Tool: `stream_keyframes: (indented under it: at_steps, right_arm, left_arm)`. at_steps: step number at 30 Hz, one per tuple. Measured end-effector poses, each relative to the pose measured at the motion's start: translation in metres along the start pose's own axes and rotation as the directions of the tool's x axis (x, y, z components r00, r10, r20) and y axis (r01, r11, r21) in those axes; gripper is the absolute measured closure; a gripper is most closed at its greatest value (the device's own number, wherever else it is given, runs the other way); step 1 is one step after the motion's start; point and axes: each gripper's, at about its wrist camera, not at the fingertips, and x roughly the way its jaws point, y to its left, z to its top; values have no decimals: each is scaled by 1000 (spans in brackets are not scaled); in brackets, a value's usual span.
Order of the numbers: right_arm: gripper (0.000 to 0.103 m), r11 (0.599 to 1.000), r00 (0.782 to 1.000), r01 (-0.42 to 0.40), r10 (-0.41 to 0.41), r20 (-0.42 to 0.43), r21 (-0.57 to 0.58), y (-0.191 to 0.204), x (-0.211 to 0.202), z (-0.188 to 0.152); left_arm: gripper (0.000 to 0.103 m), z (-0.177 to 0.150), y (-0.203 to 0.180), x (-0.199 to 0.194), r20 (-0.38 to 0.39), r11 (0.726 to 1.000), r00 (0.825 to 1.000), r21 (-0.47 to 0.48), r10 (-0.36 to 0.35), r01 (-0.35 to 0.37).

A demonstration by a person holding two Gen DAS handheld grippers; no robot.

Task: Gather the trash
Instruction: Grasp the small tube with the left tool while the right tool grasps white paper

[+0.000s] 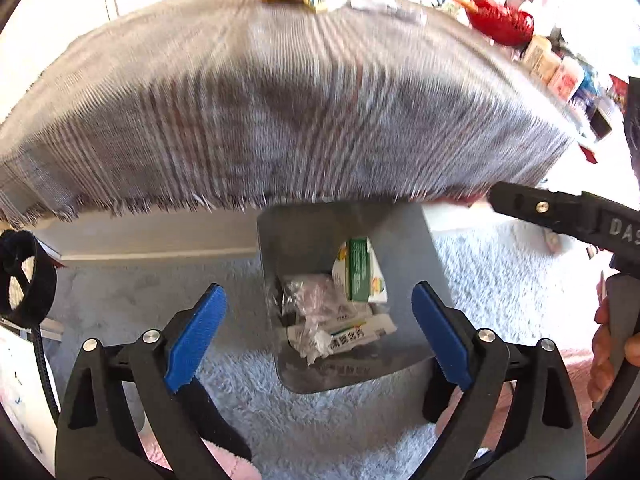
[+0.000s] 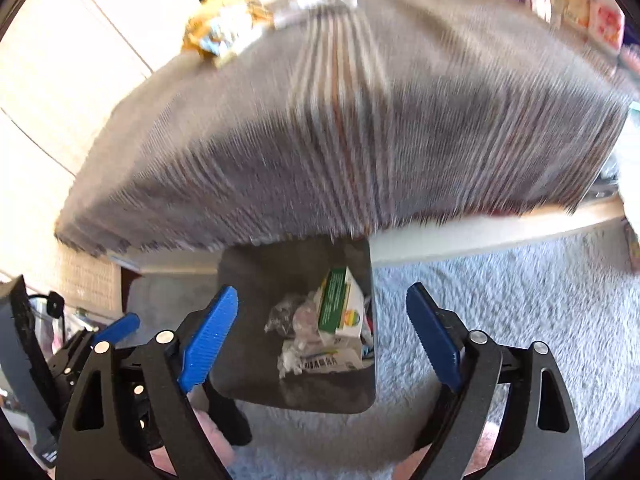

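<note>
Both wrist views look steeply down and forward from close above the grey trash bin [image 1: 344,296] [image 2: 296,320] at 6 o'clock. Both share the plaid-clothed bench [image 1: 260,112] [image 2: 360,120] toward 12 o'clock and the pale carpet [image 1: 500,280] [image 2: 500,300].

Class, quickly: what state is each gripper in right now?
Left gripper: open, holding nothing, above the bin.
Right gripper: open, holding nothing, above the same bin.
</note>
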Motion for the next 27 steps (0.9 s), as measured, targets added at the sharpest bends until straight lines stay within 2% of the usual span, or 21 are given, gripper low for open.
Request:
stream_keyframes:
  at_steps: [3,5,8,16,22,27]
  right_arm:
    - [12,1000,999,-21,21,41,-4,3,-22,18]
    - [12,1000,998,-15,16,68,-15,5,-32,33]
    - [12,1000,996,0,3,89,-24,6,-36,60]
    - [12,998,994,38,-32,101,-58,9,-7,142]
    - [14,994,993,61,-51,109,-86,7,25,196]
    - [25,992,994,60,-49,101,-113,1,54,225]
  left_arm:
    - [14,14,-3,-23,46,1000,999,6,3,-3]
    - [14,30,-3,-41,88,1000,996,13,5,-6]
    - [13,54,-1,-49,111,1000,994,17,4,-6]
    - [15,135,13,-25,123,999,992,23,27,-30]
    - [31,186,12,13,106,999,994,43,-2,-3]
    - [45,214,8,43,86,999,996,47,-23,19]
